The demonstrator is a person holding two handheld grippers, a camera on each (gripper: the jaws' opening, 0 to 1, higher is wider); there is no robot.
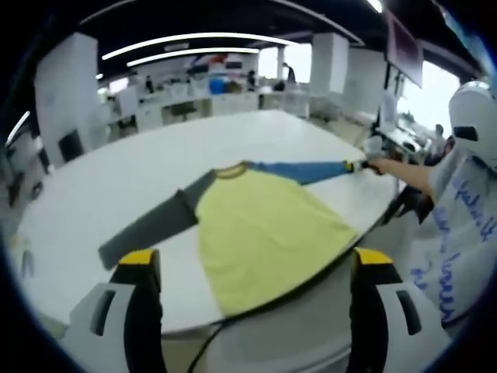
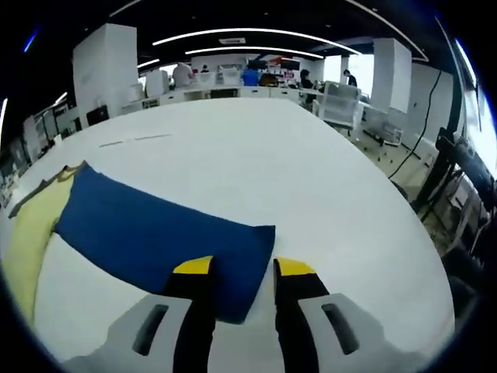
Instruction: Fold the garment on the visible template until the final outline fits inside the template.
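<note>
In the left gripper view, a white table (image 1: 116,179) is carrying the garment (image 1: 264,225), a shirt lying flat with its yellow body reaching toward the near table edge. Going from left to right, the grey sleeve (image 1: 151,225) is stretching out toward the left, the yellow body is occupying the middle, and the blue sleeve (image 1: 299,170) is extending to the right, where the right gripper (image 1: 371,163) is meeting its cuff in a person's hand. The left gripper (image 1: 252,268) is hanging over the near table edge with its jaws spread wide and gripping nothing. In the right gripper view, the yellow body is lying at the far left, the blue sleeve (image 2: 155,233) is running rightward across the table (image 2: 311,194), and the right gripper (image 2: 242,272) is standing narrow, its yellow-tipped jaws straddling the cuff end; whether they are actually pinching the cloth cannot be told.
</note>
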